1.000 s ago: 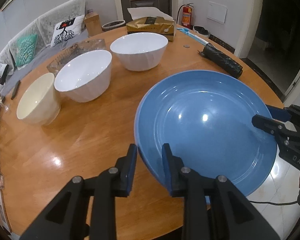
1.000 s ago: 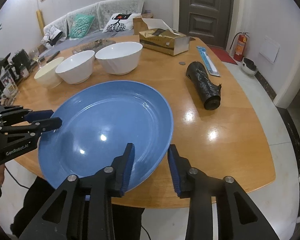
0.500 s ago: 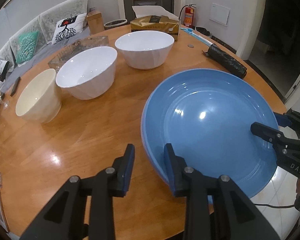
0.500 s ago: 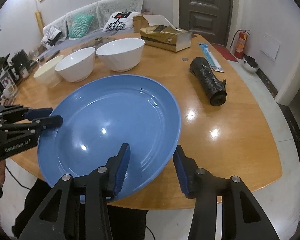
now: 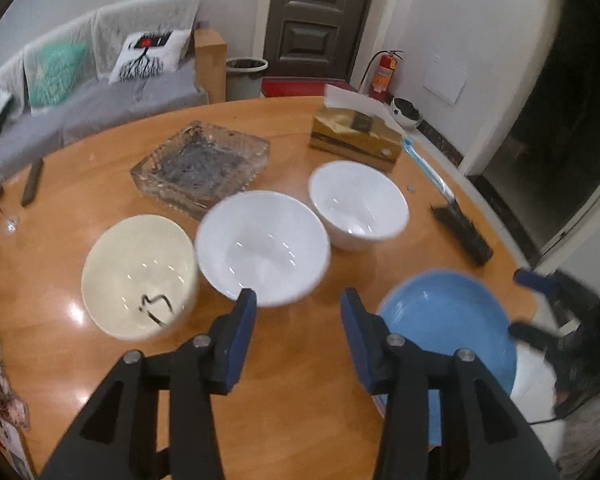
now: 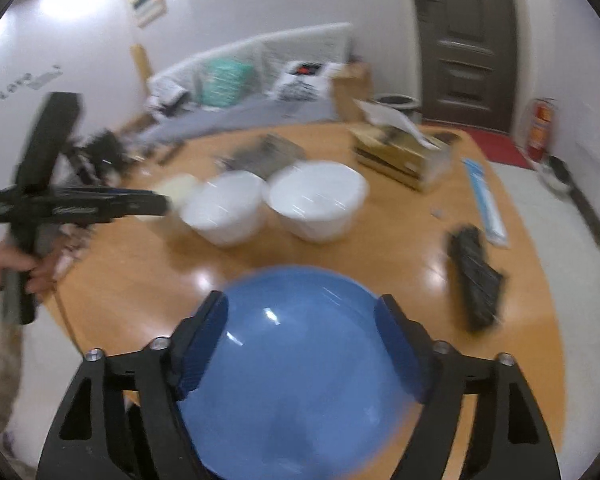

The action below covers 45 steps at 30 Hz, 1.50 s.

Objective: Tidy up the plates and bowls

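Note:
A large blue plate [image 5: 452,328] lies on the round wooden table [image 5: 300,380] near its front edge; it also shows in the right wrist view [image 6: 300,364]. Beyond it stand a cream bowl [image 5: 138,276] and two white bowls [image 5: 262,246] [image 5: 358,204] in a row. My left gripper [image 5: 294,312] is open and empty, raised above the table in front of the middle white bowl. My right gripper [image 6: 300,320] is open and empty, raised over the plate, its fingers apart on either side of it in view.
A glass tray [image 5: 202,168], a gold tissue box [image 5: 356,140], a black roll [image 5: 462,234] and a blue-white packet [image 6: 486,204] lie further back. A sofa [image 5: 80,96] stands behind the table. The right wrist view is blurred.
Both grippers have let go of the blue plate, opened wide and lifted up and back. The plate now rests on the table.

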### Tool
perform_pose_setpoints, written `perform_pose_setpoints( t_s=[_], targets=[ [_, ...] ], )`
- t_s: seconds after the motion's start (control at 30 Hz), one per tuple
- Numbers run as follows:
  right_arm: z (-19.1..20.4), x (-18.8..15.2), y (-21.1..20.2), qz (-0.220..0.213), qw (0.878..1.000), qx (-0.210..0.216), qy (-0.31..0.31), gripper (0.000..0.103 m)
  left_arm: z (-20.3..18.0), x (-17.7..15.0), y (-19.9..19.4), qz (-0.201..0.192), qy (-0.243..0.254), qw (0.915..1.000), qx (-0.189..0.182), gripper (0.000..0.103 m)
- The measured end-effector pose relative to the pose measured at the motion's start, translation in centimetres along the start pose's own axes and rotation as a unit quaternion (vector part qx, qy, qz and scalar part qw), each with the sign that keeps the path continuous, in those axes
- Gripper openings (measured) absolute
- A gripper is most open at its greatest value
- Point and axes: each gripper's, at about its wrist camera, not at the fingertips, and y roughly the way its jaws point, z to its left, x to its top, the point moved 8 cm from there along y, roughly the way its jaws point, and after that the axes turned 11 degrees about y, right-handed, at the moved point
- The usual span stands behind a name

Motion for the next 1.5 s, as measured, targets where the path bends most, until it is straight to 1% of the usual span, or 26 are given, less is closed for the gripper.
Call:
perform_pose_setpoints(
  t_s=[0.03,0.1,0.23,0.3,0.37,0.47,0.57,0.63,0.7,0.73,0.8,0.87,0.9,1.03,1.1,1.2,1.27,1.37,1.5],
  targets=[
    [1.1,0.7,0.6,-0.005,1.000,0.015,-0.005,0.080,1.2,0.7,0.0,-0.003,-0.006,1.0000,0.002,0.042],
    [2.8,1.5,2.0,-0.003,0.999,0.028,-0.018,0.080,2.8,1.3,0.2,-0.001,-0.012,0.9999,0.005,0.042],
    [6.3,2.2,5.8,0.023,0.997,0.042,-0.054,0.080,5.8,2.5,1.6,0.007,-0.019,0.9998,0.006,0.042],
    [7.4,2.1,7.3,0.031,0.996,0.043,-0.066,0.087,6.4,2.9,2.4,0.012,-0.017,0.9998,0.004,0.042],
    [8.3,2.3,9.1,0.039,0.996,0.040,-0.076,0.090,7.0,3.2,3.4,0.020,-0.019,0.9996,-0.002,0.042],
    [8.9,2.4,10.8,0.051,0.995,0.036,-0.079,0.090,8.0,3.6,4.5,0.031,-0.021,0.9993,-0.001,0.042],
    [9.7,2.5,12.0,0.065,0.994,0.053,-0.068,0.090,9.0,3.6,4.9,0.035,-0.022,0.9991,0.003,0.042],
    [10.4,2.6,12.5,0.067,0.994,0.059,-0.067,0.090,9.6,3.3,5.1,0.036,-0.026,0.9990,0.005,0.042],
    [10.7,2.7,13.0,0.068,0.994,0.046,-0.075,0.090,9.7,3.3,5.5,0.040,-0.030,0.9987,-0.008,0.042],
    [10.7,2.6,13.5,0.071,0.994,0.031,-0.078,0.090,9.7,3.4,5.7,0.043,-0.027,0.9987,-0.009,0.041],
    [10.5,2.4,14.6,0.086,0.993,0.018,-0.083,0.090,9.4,3.6,6.4,0.048,-0.017,0.9987,-0.006,0.040],
    [10.0,2.3,15.5,0.097,0.992,0.001,-0.077,0.090,9.0,3.8,7.2,0.057,-0.006,0.9983,-0.008,0.034],
    [9.9,2.3,15.8,0.100,0.992,-0.004,-0.074,0.090,8.9,3.9,7.7,0.063,-0.002,0.9980,-0.007,0.032],
    [9.5,2.5,17.0,0.108,0.992,-0.005,-0.061,0.090,8.8,4.0,9.3,0.080,0.018,0.9966,0.004,0.025],
    [9.3,2.5,17.6,0.112,0.992,-0.008,-0.061,0.090,8.8,4.2,9.7,0.082,0.024,0.9962,0.013,0.025],
    [9.5,2.5,18.4,0.115,0.991,-0.011,-0.066,0.090,8.8,4.4,10.1,0.087,0.023,0.9959,0.013,0.024],
    [9.3,2.5,18.8,0.115,0.991,-0.017,-0.064,0.090,8.5,4.3,10.5,0.090,0.028,0.9954,0.013,0.020],
    [9.5,2.6,19.3,0.117,0.991,-0.014,-0.069,0.090,8.6,4.1,11.2,0.099,0.033,0.9943,0.020,0.018],
    [9.7,2.6,19.8,0.117,0.990,-0.015,-0.081,0.090,8.4,3.7,11.8,0.103,0.032,0.9941,0.011,0.016]
  ],
)
